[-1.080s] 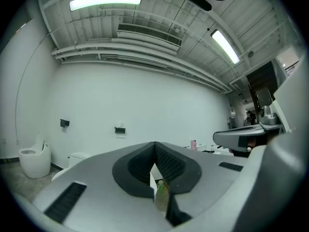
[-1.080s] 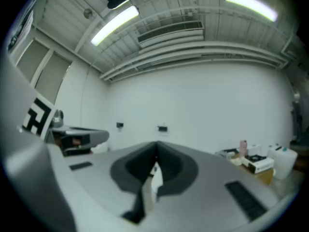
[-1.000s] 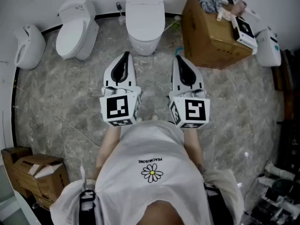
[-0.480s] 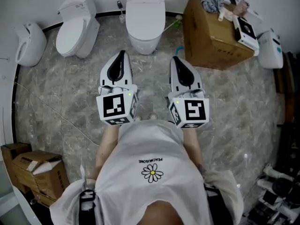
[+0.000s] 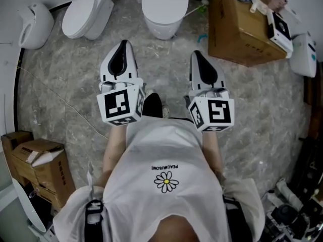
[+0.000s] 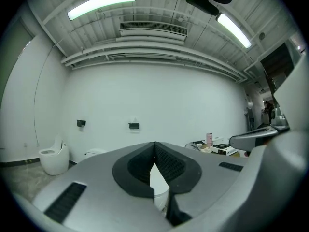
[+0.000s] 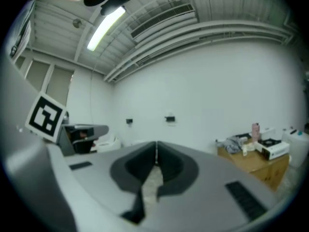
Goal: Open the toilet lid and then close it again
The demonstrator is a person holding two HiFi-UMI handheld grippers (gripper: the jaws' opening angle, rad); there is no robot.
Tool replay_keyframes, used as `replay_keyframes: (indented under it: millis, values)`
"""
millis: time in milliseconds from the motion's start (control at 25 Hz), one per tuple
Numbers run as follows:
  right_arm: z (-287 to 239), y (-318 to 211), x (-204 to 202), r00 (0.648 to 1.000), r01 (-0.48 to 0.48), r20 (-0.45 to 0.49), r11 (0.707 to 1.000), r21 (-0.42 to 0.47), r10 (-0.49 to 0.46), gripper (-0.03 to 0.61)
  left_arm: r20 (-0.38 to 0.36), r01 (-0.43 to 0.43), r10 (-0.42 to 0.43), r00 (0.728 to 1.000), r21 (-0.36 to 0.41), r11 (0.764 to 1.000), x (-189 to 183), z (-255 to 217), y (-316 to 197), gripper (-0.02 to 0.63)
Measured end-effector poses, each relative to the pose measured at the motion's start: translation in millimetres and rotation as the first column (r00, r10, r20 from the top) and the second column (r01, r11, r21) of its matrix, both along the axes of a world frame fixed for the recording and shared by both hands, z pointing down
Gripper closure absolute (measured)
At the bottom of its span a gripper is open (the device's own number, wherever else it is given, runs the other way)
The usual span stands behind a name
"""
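Observation:
The white toilet stands against the far wall at the top middle of the head view, its lid down. My left gripper points at it from a short way back, shut and empty. My right gripper is beside it to the right, also shut and empty. Neither touches the toilet. In the left gripper view the closed jaws meet at a point, with a sliver of the white toilet showing below them. The right gripper view has its tips pressed together over grey floor.
A second white toilet and a white urinal-like fixture stand at the left. A large cardboard box with loose items on top sits right of the toilet. More boxes lie at lower left. Grey marble floor surrounds me.
Both grippers have sunk a little and stayed shut. The head view has shifted, so the toilets and box now sit higher in the picture, and a dark shoe shows between the grippers.

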State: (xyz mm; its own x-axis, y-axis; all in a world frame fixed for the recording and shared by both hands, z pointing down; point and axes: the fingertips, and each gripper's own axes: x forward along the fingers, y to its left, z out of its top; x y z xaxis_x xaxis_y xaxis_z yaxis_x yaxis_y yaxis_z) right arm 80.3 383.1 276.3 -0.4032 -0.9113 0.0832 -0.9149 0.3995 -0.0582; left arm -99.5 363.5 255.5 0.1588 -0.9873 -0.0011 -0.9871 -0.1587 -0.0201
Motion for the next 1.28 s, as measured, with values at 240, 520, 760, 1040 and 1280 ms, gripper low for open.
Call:
replay_keyframes:
  millis: [240, 520, 760, 1040, 1280]
  values:
    - [5.5, -27.2, 2.2, 1.000, 0.004, -0.021, 1.000, 0.008, -0.003, 0.548, 0.075, -0.071, 0.064, 0.995, 0.087, 0.994, 17.9, -9.1, -28.6, 0.592]
    - [6.2, -73.5, 13.6, 0.999, -0.044, -0.002, 0.999, -0.015, 0.044, 0.548, 0.035, -0.078, 0.076, 0.997, 0.068, 0.995, 19.1, -2.6, -85.8, 0.592]
    - [2.6, -132.6, 12.4, 0.997, -0.071, 0.011, 0.997, -0.013, 0.072, 0.548, 0.010, -0.082, 0.082, 0.997, 0.056, 0.995, 11.6, 3.0, -145.9, 0.592]
    - [2.1, -208.7, -6.9, 0.995, -0.091, -0.031, 0.996, -0.005, 0.091, 0.548, -0.003, -0.125, 0.125, 0.992, 0.036, 0.991, 2.0, 3.0, -230.4, 0.592]
    - [-5.8, -290.0, -19.7, 0.992, -0.128, -0.016, 0.992, -0.001, 0.128, 0.548, 0.018, -0.201, 0.201, 0.979, 0.041, 0.979, -0.1, -9.7, -318.1, 0.592]
